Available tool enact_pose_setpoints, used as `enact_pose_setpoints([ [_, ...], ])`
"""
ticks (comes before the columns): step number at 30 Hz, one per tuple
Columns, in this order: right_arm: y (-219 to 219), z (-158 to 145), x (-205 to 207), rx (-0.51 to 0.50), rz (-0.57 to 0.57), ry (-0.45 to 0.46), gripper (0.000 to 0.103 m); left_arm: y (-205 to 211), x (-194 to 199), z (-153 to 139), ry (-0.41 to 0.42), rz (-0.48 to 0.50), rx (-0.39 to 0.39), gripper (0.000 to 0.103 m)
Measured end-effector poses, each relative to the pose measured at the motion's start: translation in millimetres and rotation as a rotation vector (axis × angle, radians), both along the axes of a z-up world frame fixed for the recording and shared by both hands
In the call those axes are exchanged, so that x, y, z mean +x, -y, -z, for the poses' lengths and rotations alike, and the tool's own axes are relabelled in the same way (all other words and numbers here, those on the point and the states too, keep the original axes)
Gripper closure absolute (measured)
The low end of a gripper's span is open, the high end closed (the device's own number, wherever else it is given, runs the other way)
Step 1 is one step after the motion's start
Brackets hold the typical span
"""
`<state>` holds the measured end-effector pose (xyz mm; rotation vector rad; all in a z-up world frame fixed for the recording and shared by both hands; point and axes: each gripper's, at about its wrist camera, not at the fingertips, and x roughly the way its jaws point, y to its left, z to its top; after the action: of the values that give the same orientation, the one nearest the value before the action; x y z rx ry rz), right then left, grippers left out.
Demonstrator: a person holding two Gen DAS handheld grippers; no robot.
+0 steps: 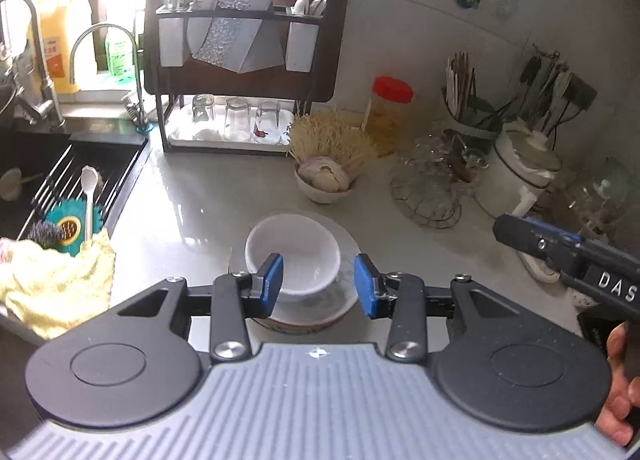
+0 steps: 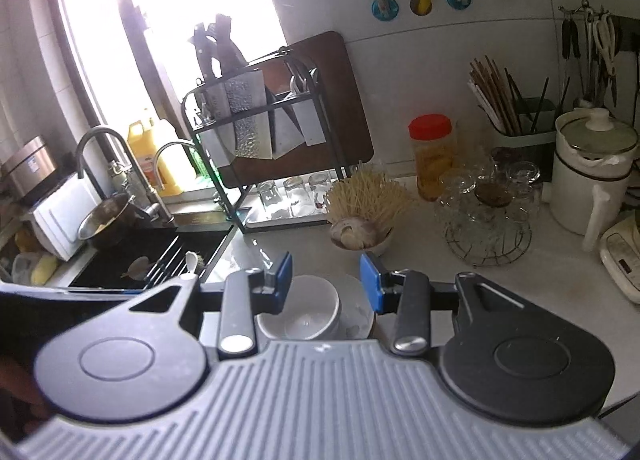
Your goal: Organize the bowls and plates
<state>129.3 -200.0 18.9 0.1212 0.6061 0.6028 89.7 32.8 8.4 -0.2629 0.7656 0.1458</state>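
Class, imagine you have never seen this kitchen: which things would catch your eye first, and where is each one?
First, the white bowl stacked on a plate at the counter's middle, framed by the blue pads of the open left gripper. Next, the red-lidded jar by the back wall, beside a bristly straw-coloured bundle. Then the black dish rack beside the sink, with upturned glasses below.

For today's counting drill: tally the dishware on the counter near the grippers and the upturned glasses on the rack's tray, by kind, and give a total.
White bowl stacked on the plate: 1
Plate: 1
Small bowl holding food: 1
Upturned glasses on the tray: 3
Total: 6
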Motion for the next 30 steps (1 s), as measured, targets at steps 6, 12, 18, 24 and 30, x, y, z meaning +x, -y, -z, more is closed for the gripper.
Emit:
enact_pose_setpoints([
  [6, 14, -7, -23, -0.017, -0.029, 0.021, 0.061, 13, -34, 3, -0.001, -0.056, -0.008, 0.058],
  [12, 22, -6, -44, -0.042, -0.046, 0.019, 0.061, 22, -67, 8, -0.006, -0.091, -0.031, 0.058],
  [18, 28, 2, -61, -0.054, -0.057, 0.003, 0.061, 30, -93, 10, -0.003, -0.107, -0.042, 0.058],
  [24, 35, 12, -75, -0.065, -0.046, -0.026, 0.061, 38, -106, 10, -0.003, -0.099, -0.047, 0.054],
  [30, 41, 19, -84, -0.078, -0.030, -0.041, 0.061, 44, -111, 9, 0.000, -0.083, -0.050, 0.052],
])
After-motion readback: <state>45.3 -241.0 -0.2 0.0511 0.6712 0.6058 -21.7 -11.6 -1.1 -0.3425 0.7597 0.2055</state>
